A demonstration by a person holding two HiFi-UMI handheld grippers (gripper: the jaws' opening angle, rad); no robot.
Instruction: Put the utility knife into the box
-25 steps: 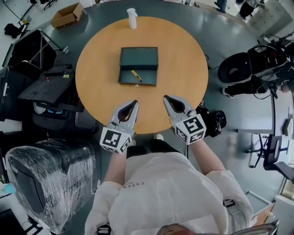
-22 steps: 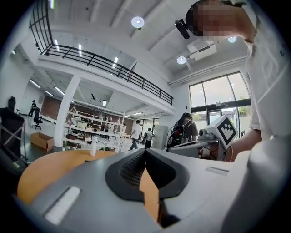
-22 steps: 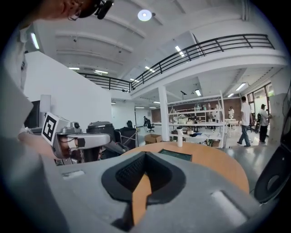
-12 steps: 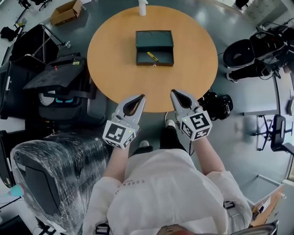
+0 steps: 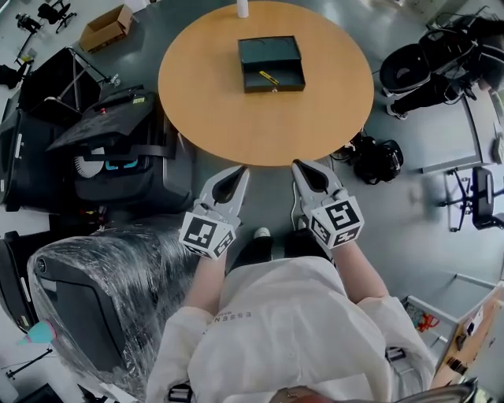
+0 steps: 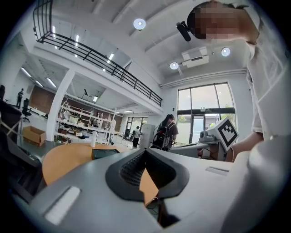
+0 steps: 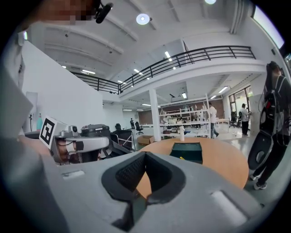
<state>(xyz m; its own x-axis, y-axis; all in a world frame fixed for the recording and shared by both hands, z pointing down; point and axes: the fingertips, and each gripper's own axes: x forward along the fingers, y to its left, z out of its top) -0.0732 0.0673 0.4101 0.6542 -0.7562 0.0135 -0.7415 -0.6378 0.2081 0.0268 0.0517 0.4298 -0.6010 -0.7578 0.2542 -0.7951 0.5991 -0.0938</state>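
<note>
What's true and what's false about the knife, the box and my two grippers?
1. The utility knife lies inside the open box. True.
2. The box sits on the floor. False: it is on the round table.
3. The left gripper holds the knife. False: its jaws are shut on nothing.
4. The right gripper is shut and empty. True.
5. Both grippers hover over the box. False: they are by the table's near edge, well short of it.

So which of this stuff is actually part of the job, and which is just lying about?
Job: box, knife lying in it, left gripper, right gripper.
Lying about: bottle, carton, wrapped chair.
</note>
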